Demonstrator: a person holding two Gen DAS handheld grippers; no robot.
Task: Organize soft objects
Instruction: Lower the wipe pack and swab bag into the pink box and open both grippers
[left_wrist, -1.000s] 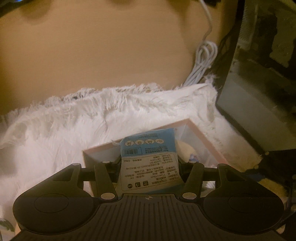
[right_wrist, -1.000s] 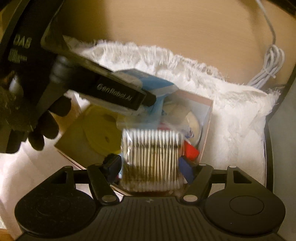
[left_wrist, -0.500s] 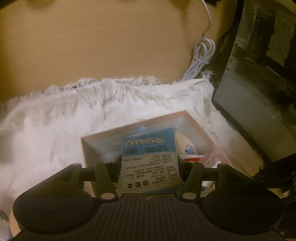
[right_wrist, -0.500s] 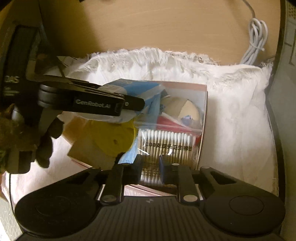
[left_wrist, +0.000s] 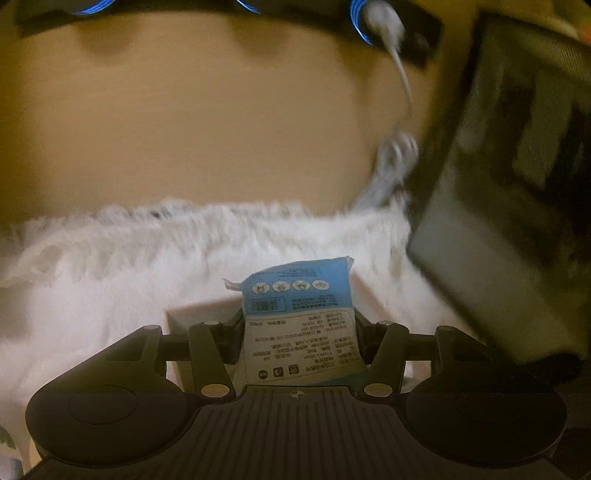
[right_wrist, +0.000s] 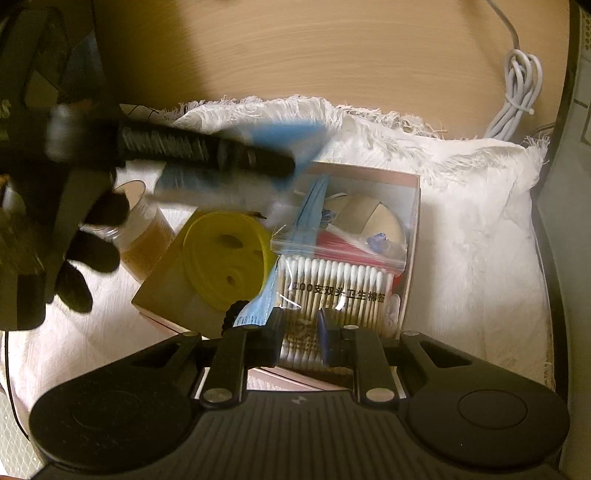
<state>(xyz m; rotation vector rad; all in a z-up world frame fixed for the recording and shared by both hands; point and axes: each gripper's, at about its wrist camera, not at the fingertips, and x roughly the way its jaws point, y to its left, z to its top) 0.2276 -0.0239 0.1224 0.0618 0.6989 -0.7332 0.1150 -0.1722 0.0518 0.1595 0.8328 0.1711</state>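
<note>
My left gripper (left_wrist: 297, 325) is shut on a blue and white printed packet (left_wrist: 299, 317) and holds it above the pink box (left_wrist: 201, 314). In the right wrist view the same packet (right_wrist: 280, 144) shows blurred above the box (right_wrist: 410, 229), with the left gripper's finger (right_wrist: 207, 151) across it. My right gripper (right_wrist: 301, 332) is shut on the near end of a clear bag of cotton swabs (right_wrist: 340, 284), which lies in the box. The box also holds a yellow disc (right_wrist: 225, 258), a blue face mask (right_wrist: 314, 199) and a beige round thing (right_wrist: 373, 221).
The box sits on a white fluffy cushion (right_wrist: 472, 236) on a wooden table (right_wrist: 332, 55). A coiled white cable (right_wrist: 517, 92) lies behind the cushion. A dark case (left_wrist: 517, 184) stands on the right. A small jar (right_wrist: 144, 229) stands left of the box.
My left gripper has lifted the packet up out of the box. My right gripper has closed on the cotton swab bag and drawn back a little.
</note>
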